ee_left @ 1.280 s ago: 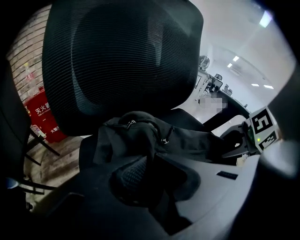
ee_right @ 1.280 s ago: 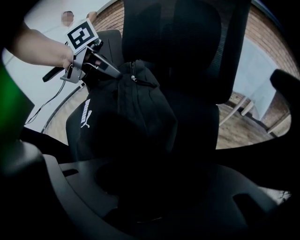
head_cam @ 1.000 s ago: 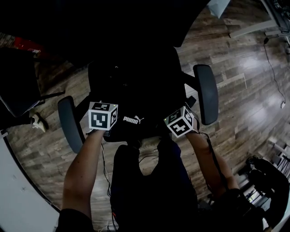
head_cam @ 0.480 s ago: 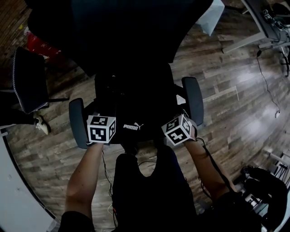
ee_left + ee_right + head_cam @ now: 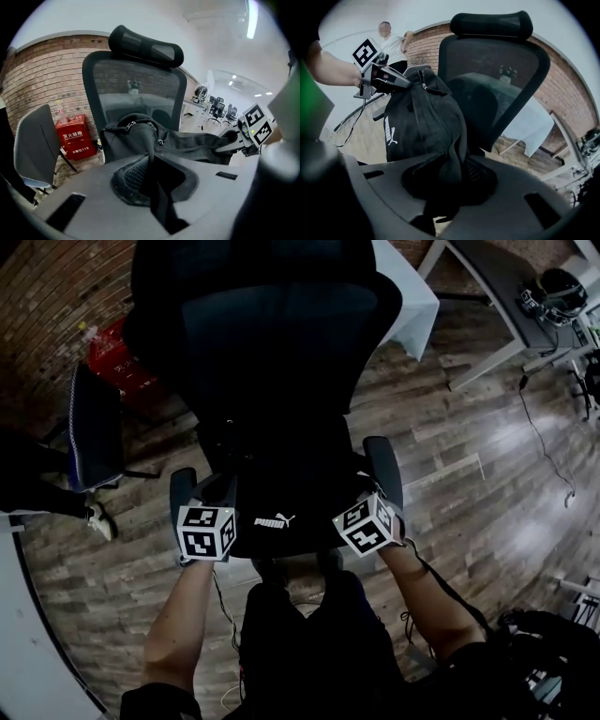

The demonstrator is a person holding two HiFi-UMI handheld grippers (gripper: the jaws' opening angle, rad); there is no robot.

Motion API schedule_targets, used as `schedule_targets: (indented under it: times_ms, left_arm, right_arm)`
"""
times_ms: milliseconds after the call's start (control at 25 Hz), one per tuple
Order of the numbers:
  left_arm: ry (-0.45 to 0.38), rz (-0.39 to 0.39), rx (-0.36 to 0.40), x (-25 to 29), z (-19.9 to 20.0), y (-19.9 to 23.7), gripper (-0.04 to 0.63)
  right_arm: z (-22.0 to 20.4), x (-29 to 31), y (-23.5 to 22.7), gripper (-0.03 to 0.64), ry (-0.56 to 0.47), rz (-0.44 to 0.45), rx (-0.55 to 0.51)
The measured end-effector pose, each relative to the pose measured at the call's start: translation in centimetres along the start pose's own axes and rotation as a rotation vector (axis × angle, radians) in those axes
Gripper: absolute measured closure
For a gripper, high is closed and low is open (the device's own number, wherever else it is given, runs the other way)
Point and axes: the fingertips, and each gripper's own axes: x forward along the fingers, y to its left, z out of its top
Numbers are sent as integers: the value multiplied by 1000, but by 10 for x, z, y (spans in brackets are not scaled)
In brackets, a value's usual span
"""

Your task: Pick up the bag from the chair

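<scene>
Black bag (image 5: 277,510) by the chair (image 5: 281,343), cloth pinched in the left gripper (image 5: 152,183) and the right gripper (image 5: 451,180), its jaws just squeezing tighter.

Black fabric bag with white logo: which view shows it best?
The right gripper view: the black fabric bag hangs side-on, white logo and zip visible. The left gripper view shows only its stretched top; the head view, a dark shape with the logo.

— Any print on the thing being lifted?
— Yes: the black bag (image 5: 419,117) carries a white PUMA wordmark with the leaping cat, on the side turned away from the chair (image 5: 136,93) back.
— Anything else legible?
— A red box (image 5: 72,137) on the floor left of the chair: white characters 灭火器箱, with 119 beneath.
</scene>
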Motion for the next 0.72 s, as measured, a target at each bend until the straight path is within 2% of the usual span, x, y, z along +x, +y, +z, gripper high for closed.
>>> schedule_targets:
  times_ms: [720]
  left_arm:
    - [-268,90,-48,-123,116,-20,563]
  right_arm:
    - [113,-136,-34,520,-194,-86,-164]
